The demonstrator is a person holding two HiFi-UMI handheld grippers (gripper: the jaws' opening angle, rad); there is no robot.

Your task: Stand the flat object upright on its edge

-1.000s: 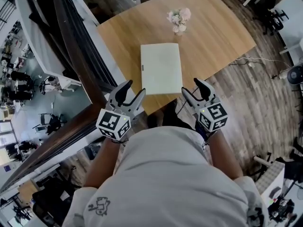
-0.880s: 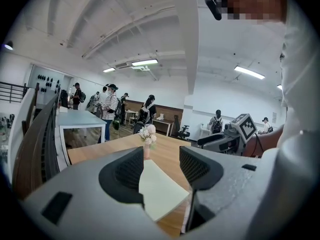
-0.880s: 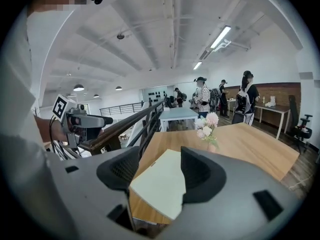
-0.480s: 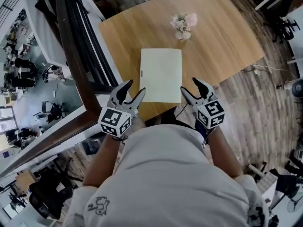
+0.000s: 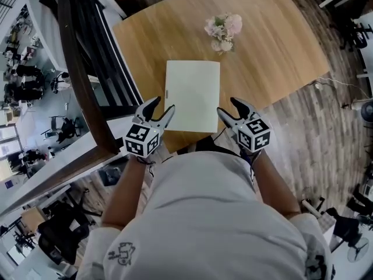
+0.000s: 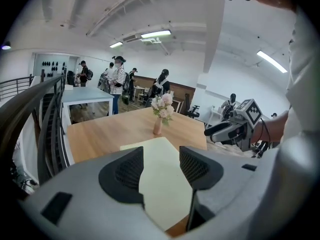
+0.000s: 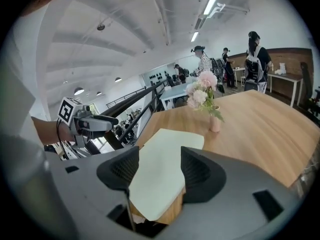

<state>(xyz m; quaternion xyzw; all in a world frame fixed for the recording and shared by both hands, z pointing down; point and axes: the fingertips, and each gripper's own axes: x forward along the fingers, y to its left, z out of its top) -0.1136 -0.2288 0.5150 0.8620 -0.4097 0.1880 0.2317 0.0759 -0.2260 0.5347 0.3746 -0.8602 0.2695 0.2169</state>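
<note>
On the wooden table [image 5: 274, 45], left claw [image 5: 162, 104] and right claw [image 5: 227, 107], both open, have edged nearer the flat pad [image 5: 192, 95].

Wooden table [image 5: 274, 45] bears pale board [image 5: 192, 95] (flat), flower vase [image 5: 221, 29].

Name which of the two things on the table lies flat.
The pale flat board at the near edge of the table lies flat on its broad face; the small vase of flowers beyond it stands upright.
</note>
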